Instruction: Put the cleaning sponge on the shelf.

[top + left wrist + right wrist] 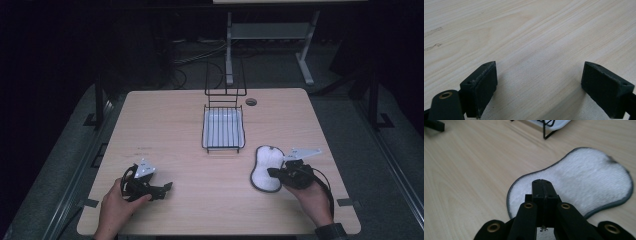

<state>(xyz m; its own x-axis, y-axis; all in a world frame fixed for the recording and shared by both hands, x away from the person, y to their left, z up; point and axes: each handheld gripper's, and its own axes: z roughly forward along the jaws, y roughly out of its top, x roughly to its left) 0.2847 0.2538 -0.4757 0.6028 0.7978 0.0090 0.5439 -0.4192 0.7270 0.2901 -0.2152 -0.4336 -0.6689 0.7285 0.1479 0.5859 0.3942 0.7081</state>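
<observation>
1. White fluffy pad with a dark grey edge and a peanut-like outline (265, 167) lies flat on the pale wooden table (190, 135), at the right side toward the person's edge, just right of and nearer than the wire rack.
2. In the right gripper view the same pad (584, 180) spreads out under and beyond the jaws, its pile facing up.
3. Right gripper (274, 173) is held in the person's right hand (312, 197) and points left over the pad's lower half; its two black jaws are pressed together with nothing between them (541, 185). Whether the tips touch the pad cannot be told.
4. Left gripper (167, 188) sits in the person's left hand (117, 202) at the near left of the table, well apart from the pad.
5. Its jaws stand wide apart over bare wood, with nothing between them (540, 80).
6. Black wire rack with a white tray under it (223, 129) stands at the middle of the table, its tall wire back at the far end.
</observation>
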